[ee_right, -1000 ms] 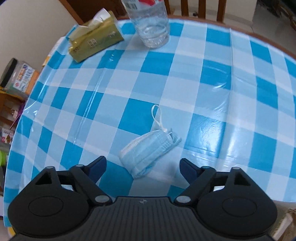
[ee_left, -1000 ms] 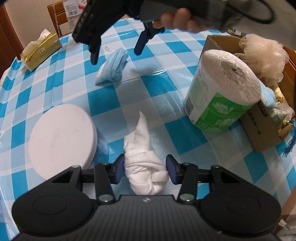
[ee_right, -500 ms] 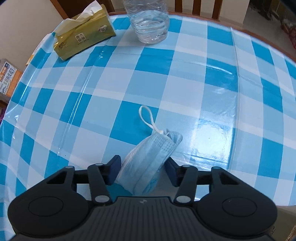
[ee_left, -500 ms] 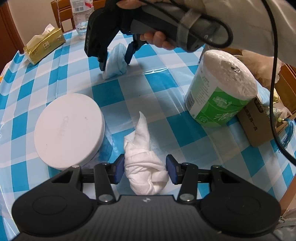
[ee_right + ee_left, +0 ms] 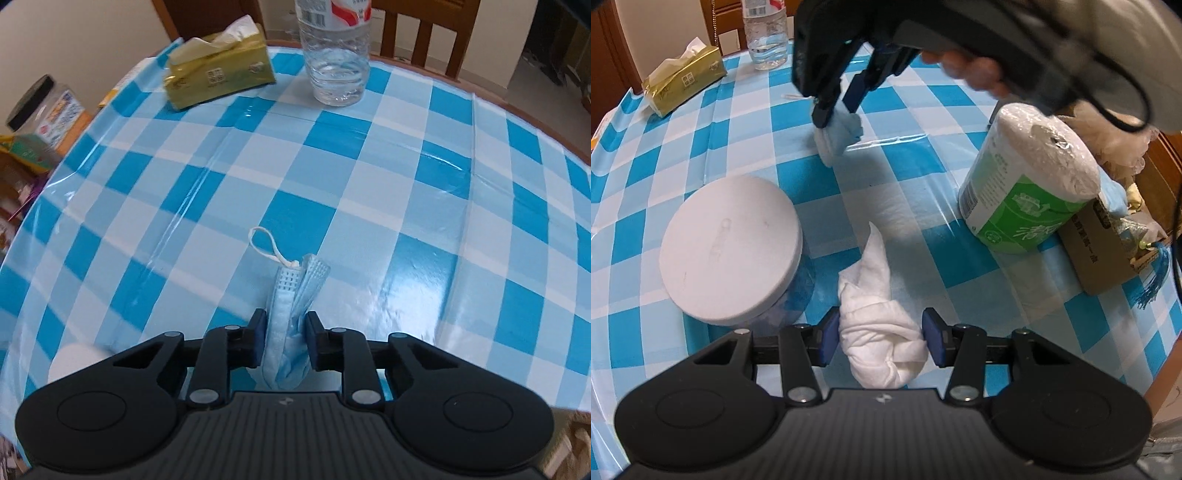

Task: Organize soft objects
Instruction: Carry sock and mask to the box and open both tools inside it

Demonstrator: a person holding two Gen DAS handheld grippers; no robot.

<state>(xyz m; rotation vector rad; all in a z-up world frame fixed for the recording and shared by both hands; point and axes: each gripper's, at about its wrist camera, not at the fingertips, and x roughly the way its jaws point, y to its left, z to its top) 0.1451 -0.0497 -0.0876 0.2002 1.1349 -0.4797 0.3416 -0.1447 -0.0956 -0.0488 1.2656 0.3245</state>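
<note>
1. Two grippers each hold one soft thing. The right gripper (image 5: 283, 341) has just been closing; a second ago its jaws stood wide, and now they pinch the pleated blue face mask (image 5: 291, 317) on the checked tablecloth (image 5: 406, 184).
2. That grasp looks secured, so the mask seems ready to go to the cardboard box (image 5: 1097, 254).
3. The left gripper (image 5: 878, 341) clasps the knotted white cloth (image 5: 879, 332), crumpled and limp, beside the smooth round lid (image 5: 731, 247).
</note>
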